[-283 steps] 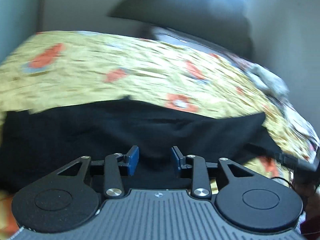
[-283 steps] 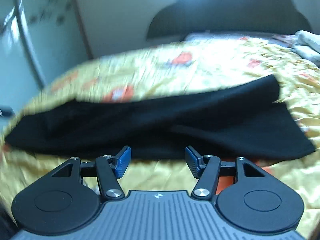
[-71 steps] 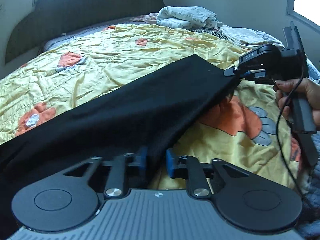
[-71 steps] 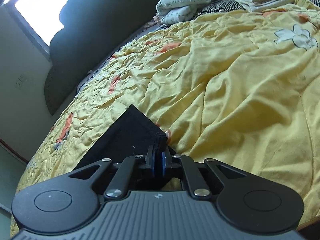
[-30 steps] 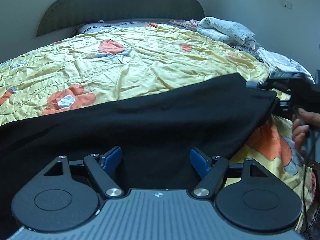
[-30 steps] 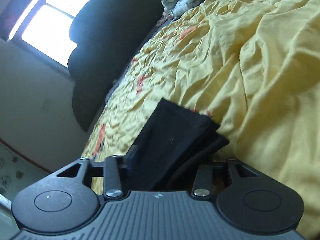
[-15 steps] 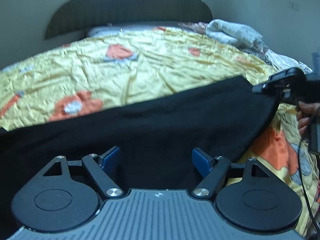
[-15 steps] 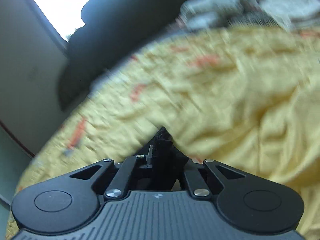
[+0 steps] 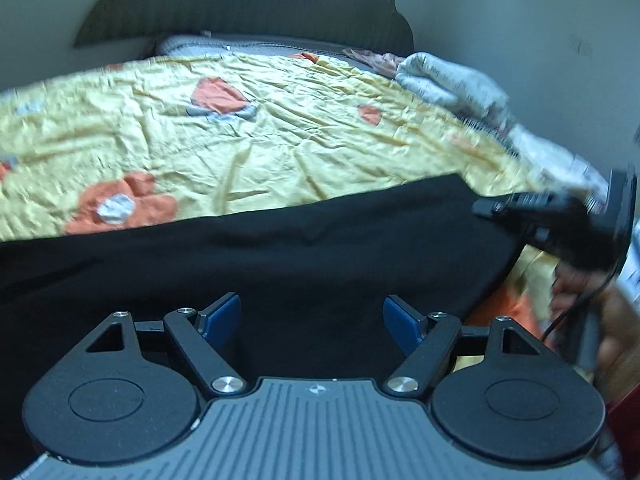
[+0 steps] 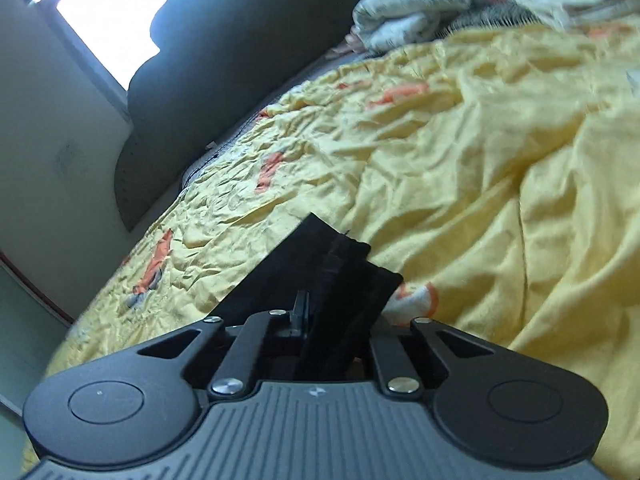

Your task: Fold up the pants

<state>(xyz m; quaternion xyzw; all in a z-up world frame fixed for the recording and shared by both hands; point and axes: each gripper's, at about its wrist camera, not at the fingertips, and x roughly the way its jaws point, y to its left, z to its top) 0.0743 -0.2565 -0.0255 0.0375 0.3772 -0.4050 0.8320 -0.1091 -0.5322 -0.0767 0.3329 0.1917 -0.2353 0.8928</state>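
Note:
The black pants lie folded lengthwise across the yellow flowered bedspread. My left gripper is open, its blue pads spread wide just above the pants' near edge, holding nothing. My right gripper is shut on the pants' end, whose black layers stick out between the fingers. The right gripper also shows in the left wrist view, at the pants' right end, held by a hand.
A dark headboard stands at the back. Folded light laundry is piled at the bed's far right, also in the right wrist view. A bright window sits above the headboard.
My left gripper opened from nearly shut 2.4 s ago and stays wide over the pants. My right gripper opened about a second ago and has shut again on the pants' end.

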